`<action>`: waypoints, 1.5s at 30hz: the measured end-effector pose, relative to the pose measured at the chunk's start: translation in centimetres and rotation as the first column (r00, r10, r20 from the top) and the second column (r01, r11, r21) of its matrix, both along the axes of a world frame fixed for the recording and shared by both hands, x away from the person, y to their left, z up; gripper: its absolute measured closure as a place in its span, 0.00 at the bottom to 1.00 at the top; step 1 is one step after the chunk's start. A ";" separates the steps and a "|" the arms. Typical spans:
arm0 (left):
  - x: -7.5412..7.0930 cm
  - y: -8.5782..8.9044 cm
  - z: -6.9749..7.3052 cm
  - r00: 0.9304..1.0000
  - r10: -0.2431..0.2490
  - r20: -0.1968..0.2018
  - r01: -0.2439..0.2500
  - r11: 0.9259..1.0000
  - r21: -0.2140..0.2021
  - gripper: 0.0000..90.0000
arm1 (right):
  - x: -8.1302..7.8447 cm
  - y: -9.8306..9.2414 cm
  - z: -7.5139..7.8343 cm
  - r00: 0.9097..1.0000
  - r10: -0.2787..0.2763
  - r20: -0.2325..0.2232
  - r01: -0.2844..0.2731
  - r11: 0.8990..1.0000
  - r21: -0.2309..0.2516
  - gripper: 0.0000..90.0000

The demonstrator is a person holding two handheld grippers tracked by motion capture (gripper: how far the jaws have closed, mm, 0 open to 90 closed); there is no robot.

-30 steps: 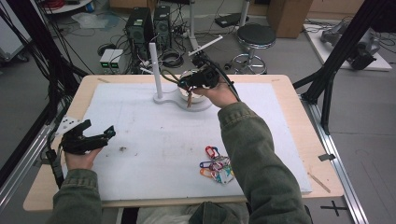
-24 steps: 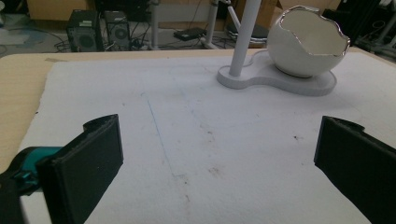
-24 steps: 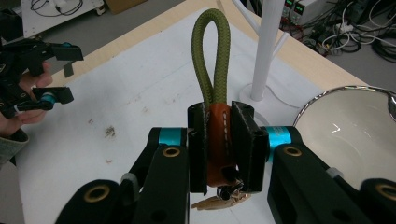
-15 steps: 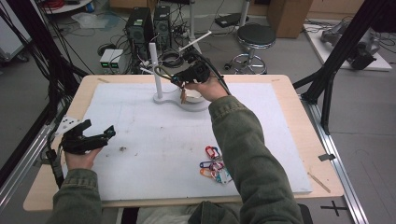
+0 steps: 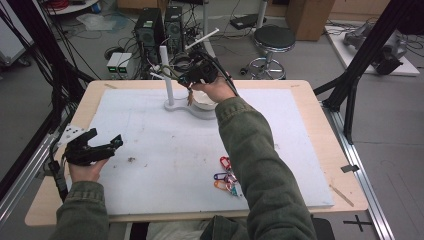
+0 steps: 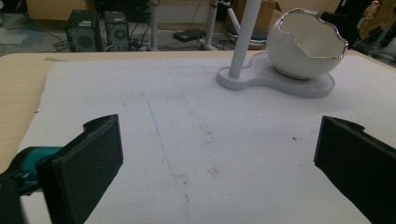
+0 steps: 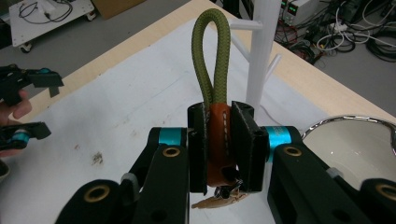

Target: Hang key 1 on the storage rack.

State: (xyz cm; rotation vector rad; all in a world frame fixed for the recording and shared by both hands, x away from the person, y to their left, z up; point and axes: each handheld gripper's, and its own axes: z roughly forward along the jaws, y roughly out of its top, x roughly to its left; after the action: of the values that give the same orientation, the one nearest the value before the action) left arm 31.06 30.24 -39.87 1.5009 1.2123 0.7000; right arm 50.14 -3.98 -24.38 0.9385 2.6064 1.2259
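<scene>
No legible text or labels.

An orange leather key fob [image 7: 219, 140] with an olive-green cord loop stands upright, clamped between the right tool's [image 7: 219, 148] jaws, beside the white peg stand [image 7: 261, 51] with its bowl [image 7: 355, 140].
</scene>
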 end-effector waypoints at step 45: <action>0.5 0.2 -0.2 1.000 0.006 0.004 -0.005 0.999 -0.035 0.02 | 3.8 1.5 -3.7 0.998 -0.054 -0.037 0.055 0.998 0.027 0.56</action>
State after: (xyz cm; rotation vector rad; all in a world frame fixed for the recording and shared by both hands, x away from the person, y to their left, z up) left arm 31.60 30.42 -40.07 1.4670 1.2201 0.6819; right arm 53.95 -2.48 -28.05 1.0392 2.5788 1.2461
